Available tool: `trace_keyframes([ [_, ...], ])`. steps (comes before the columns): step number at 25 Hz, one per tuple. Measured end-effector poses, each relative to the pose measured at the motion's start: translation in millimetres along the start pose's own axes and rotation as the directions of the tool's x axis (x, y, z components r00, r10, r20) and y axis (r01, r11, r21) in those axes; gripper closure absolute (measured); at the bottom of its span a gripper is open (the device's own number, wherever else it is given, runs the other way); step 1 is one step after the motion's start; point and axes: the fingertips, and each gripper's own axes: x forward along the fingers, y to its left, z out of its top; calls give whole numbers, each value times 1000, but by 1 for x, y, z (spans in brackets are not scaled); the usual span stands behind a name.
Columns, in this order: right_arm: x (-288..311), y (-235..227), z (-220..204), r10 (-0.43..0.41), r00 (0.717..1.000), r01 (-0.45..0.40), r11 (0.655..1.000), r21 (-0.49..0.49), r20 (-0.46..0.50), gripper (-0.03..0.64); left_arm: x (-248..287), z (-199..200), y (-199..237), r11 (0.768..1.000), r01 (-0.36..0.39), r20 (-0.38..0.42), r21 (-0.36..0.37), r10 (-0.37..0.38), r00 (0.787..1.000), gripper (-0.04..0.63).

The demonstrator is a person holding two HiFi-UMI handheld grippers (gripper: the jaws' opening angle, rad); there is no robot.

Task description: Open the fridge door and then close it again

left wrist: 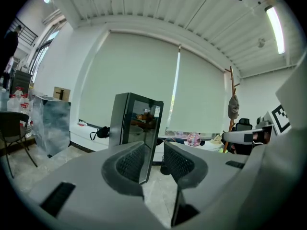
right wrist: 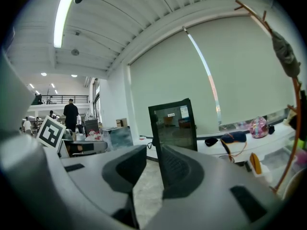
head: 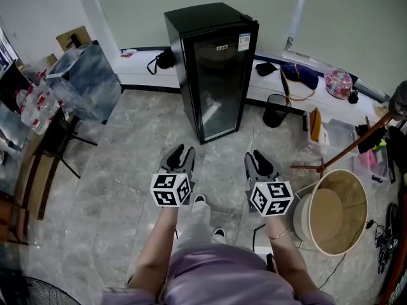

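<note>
A tall black fridge [head: 213,68] with a dark glass door stands on the tiled floor against the far ledge, its door closed. It also shows in the left gripper view as the fridge [left wrist: 136,123] and in the right gripper view as the fridge [right wrist: 175,123], well ahead of both jaws. My left gripper [head: 178,157] and right gripper [head: 259,164] are held side by side in front of me, a good way short of the fridge. In their own views the left gripper [left wrist: 154,150] and the right gripper [right wrist: 153,155] each show a gap between the pads with nothing in it.
A round wooden tub [head: 337,211] stands at my right, beside a wooden coat rack [head: 343,151]. A black waste bin [head: 275,110] sits right of the fridge. A plastic-wrapped box [head: 86,78] and a chair [head: 60,138] are at the left. Bags lie on the low white ledge [head: 254,88].
</note>
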Motion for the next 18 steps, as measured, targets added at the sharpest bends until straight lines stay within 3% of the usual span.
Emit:
trace_keyframes([
  [18,193,-32,50,-81,997,81,997,-3,6,515,177,59,129,999,45,9,-1,-45,999,485],
])
